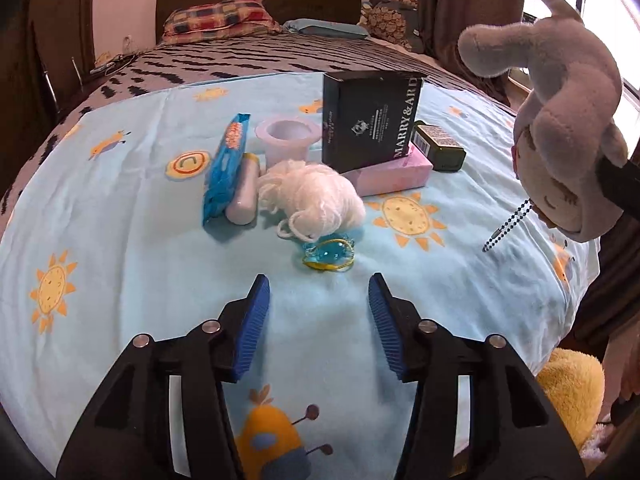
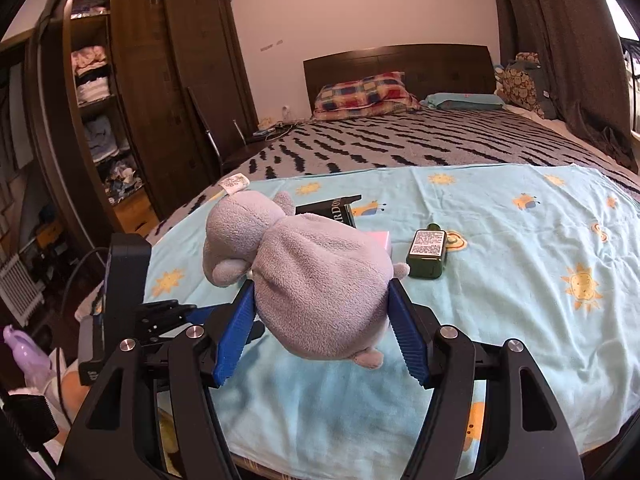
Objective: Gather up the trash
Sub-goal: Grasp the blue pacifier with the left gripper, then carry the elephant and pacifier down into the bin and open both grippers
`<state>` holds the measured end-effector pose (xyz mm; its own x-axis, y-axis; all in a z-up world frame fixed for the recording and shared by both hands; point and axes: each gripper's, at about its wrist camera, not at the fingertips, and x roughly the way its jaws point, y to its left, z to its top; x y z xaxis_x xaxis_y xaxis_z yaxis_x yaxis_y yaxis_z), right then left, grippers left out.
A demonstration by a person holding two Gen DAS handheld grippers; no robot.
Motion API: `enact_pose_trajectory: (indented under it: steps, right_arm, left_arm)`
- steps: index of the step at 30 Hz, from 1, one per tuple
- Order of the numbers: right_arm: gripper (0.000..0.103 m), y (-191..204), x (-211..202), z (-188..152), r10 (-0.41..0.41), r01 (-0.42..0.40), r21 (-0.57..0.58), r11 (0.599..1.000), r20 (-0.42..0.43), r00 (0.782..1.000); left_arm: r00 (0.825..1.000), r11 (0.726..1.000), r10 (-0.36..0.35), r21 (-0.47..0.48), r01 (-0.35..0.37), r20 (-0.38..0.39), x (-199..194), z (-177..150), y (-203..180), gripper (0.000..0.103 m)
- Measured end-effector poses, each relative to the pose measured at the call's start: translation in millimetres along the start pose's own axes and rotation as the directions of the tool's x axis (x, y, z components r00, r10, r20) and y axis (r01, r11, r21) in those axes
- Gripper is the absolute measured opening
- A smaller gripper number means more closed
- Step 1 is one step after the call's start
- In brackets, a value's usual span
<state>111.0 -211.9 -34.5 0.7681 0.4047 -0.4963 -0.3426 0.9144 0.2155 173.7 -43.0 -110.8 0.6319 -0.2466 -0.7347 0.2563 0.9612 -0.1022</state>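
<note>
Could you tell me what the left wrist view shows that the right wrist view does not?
Only the left wrist view shows the open left tongs, white yarn, blue packet and pink cup. Only the right shows the wardrobe. Both share the grey plush toy clamped in the right tongs, the black box and green bottle.

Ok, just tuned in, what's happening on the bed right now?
The right gripper is shut on a grey plush toy, held up above the blue sun-print sheet. The left gripper is open and empty, pointing at the pile: white yarn, a black box and a blue packet.
</note>
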Motion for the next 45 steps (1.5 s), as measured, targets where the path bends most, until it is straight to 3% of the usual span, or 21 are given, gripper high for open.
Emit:
enact_pose_trajectory:
  steps: [7, 8, 9, 16, 30, 35, 40, 45]
  right_arm:
    - [0.066, -2.8, -2.2, -1.4, 0.007, -0.007, 0.012, 1.000, 0.003, 1.000]
    - [0.066, -3.4, -1.9, -1.6, 0.006, -0.006, 0.013, 1.000, 0.002, 1.000]
    - [0.066, -3.9, -2.0, -2.5, 0.005, -0.005, 0.015, 1.000, 0.000, 1.000]
    - [0.066, -2.9, -9.8, -9.5, -0.001, 0.001, 0.007, 1.000, 0.003, 1.000]
    - [0.066, 8.0, -60.9, -44.5, -0.011, 0.011, -0.009, 1.000, 0.045, 0.999]
    - [0.066, 13.6, -73.2, -73.4, -0.002, 0.002, -0.009, 1.000, 0.002, 1.000]
    - [0.067, 19.0, -78.6, -109.5, 0.005, -0.005, 0.005, 1.000, -0.077, 0.997]
    - [0.067, 21.1, -70.8, -144.6, 0.034, -0.025, 0.055, 0.998, -0.173, 0.984]
  left_arm:
    - [1.000, 1.000, -0.007, -0.016, 0.007, -0.002, 21.6, 13.6, -4.1, 0.047]
    - [1.000, 1.000, 0.002, -0.007, -0.002, -0.002, 23.8, 14.7, -5.8, 0.035]
    - [1.000, 1.000, 0.015, 0.006, -0.015, -0.004, 25.1, 15.3, -7.5, 0.030]
    - [1.000, 1.000, 0.007, 0.013, -0.007, -0.015, 11.1, 5.0, -8.5, 0.028]
    - [0.992, 0.991, -0.070, 0.118, 0.058, 0.104, -94.7, -66.9, -39.7, 0.028]
    - [0.988, 0.989, -0.087, 0.128, 0.071, 0.126, -122.0, -98.5, -45.7, 0.028]
    - [0.992, 0.990, -0.096, 0.110, 0.087, 0.078, -123.1, -130.8, -42.1, 0.028]
    - [0.994, 0.991, -0.104, 0.078, 0.105, -0.017, -106.5, -164.1, -39.6, 0.028]
